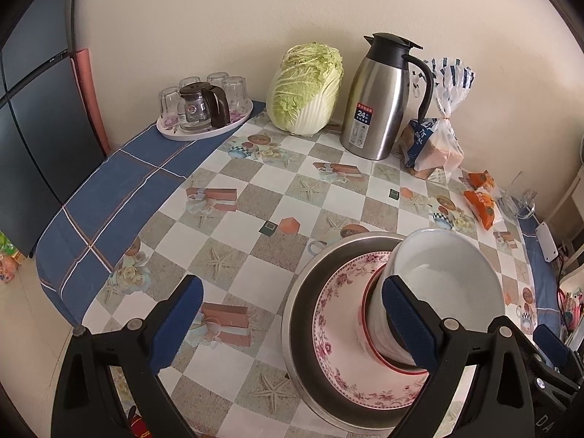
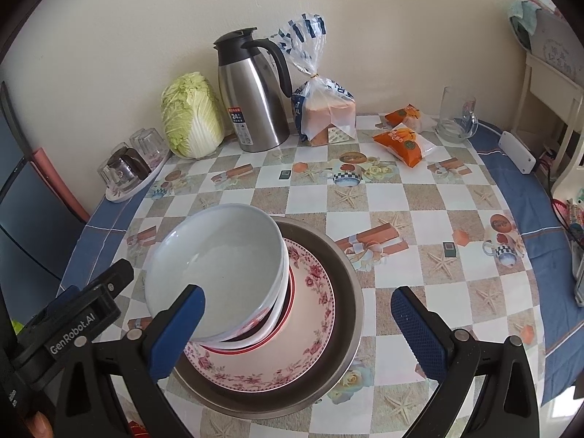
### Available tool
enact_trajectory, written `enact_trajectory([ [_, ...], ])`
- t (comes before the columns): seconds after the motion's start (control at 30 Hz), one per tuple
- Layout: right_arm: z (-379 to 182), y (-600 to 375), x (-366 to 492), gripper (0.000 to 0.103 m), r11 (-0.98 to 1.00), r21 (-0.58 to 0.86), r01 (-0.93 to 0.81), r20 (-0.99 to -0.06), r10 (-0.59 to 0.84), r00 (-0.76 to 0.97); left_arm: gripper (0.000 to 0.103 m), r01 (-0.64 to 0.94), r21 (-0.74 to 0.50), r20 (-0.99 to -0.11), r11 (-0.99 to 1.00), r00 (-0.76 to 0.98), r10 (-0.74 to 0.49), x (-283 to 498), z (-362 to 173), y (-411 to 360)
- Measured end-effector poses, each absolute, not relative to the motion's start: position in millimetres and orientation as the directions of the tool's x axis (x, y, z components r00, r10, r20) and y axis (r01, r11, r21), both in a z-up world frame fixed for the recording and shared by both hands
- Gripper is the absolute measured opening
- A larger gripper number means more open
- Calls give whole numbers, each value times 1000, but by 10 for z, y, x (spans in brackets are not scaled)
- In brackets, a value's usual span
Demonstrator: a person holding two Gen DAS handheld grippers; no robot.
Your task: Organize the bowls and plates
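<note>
Stack, bottom up: steel basin (image 2: 346, 273) on the checkered tablecloth (image 2: 419, 219), floral plate (image 2: 314, 328) lying flat inside it, red-rimmed bowl (image 2: 288, 303) on the plate, white bowl (image 2: 219, 266) nested in the red-rimmed one. White bowl sits tilted, its mouth leaning toward the cameras; it holds nothing. In the left wrist view the same stack: basin (image 1: 310, 284), plate (image 1: 339, 299), red-rimmed bowl (image 1: 368, 314), white bowl (image 1: 445, 277).

Oval tray (image 1: 204, 131) at the back left corner holds a glass coffee pot (image 1: 200, 109) and upturned glasses (image 1: 233, 89).

Left gripper (image 1: 294, 325): jaws spread wide, gripping nothing. Stack lies on its right side; the right finger's blue pad overlaps the white bowl's near wall in view, contact cannot be told. The left finger is over bare tablecloth.

Right gripper (image 2: 299, 332): jaws spread wide, gripping nothing. Stack lies toward its left side; the left finger's pad overlaps the white bowl's near rim, contact again unclear. The right finger is clear of the basin, over tablecloth.

Along the wall: napa cabbage (image 2: 191, 116), steel thermos jug (image 2: 252, 98), bagged bread loaf (image 2: 325, 109), two orange snack packs (image 2: 401, 138), glass mug (image 2: 456, 116).
</note>
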State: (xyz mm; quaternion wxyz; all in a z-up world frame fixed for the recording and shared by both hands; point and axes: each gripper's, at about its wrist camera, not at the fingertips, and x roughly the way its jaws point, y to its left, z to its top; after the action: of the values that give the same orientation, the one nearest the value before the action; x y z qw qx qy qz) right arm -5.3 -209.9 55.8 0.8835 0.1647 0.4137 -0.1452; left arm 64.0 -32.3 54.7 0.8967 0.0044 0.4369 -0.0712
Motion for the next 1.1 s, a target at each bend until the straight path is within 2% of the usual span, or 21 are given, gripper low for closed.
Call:
enact_trajectory([
  [0.33,563,-1992,-200,103,919,160,359,-773,-109,625,99,159,-26,-813,987,572,-113,537,426,-188],
  [1.1,137,-2097,-375,103,918,106,381,-849,-116,515,99,212,17,-880,977,468,-87,491,63,-96],
])
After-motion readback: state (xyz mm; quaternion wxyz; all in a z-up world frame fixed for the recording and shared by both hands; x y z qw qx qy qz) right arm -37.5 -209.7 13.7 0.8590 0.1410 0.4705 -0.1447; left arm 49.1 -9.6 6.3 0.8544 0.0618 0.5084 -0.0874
